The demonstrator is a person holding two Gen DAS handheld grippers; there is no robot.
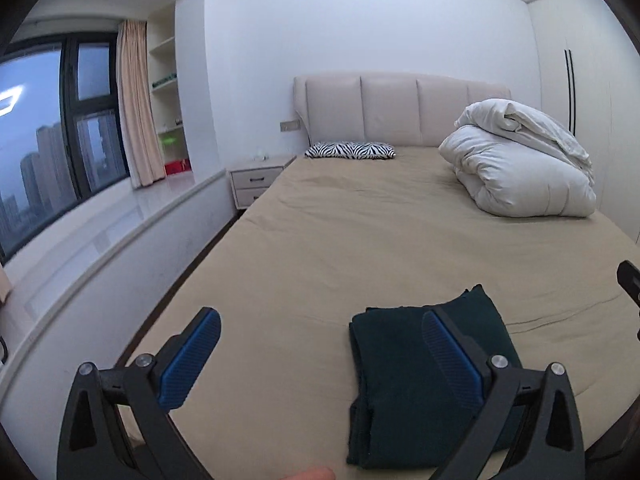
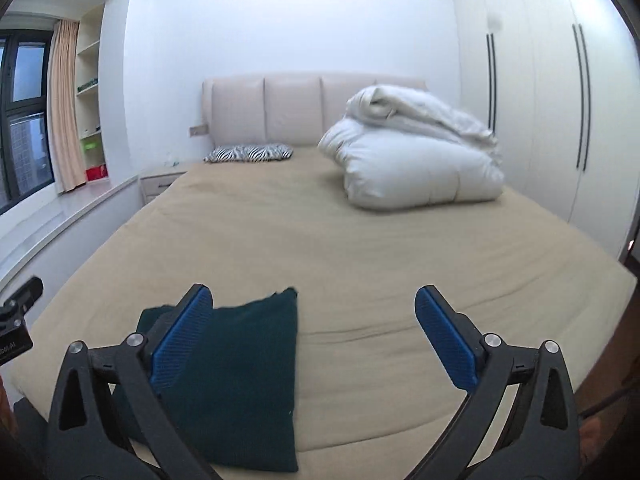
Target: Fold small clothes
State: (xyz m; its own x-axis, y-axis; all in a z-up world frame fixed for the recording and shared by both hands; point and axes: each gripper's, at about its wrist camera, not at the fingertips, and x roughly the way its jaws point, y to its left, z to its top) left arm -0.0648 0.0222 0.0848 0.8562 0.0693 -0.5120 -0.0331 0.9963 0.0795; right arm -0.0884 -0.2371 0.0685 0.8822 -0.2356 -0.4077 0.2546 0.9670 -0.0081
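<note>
A dark green garment (image 1: 404, 384) lies folded into a neat rectangle on the tan bed sheet (image 1: 360, 240) near the foot edge. It also shows in the right wrist view (image 2: 248, 376). My left gripper (image 1: 320, 344) is open and empty above the bed, its right finger in front of the garment. My right gripper (image 2: 314, 332) is open and empty, its left finger over the garment's left part. Neither gripper touches the cloth as far as I can tell.
A folded white duvet (image 1: 520, 160) sits at the head right. A zebra pillow (image 1: 350, 150) lies by the headboard. A nightstand (image 1: 256, 180) and window ledge (image 1: 100, 232) are left; wardrobes (image 2: 560, 100) are right.
</note>
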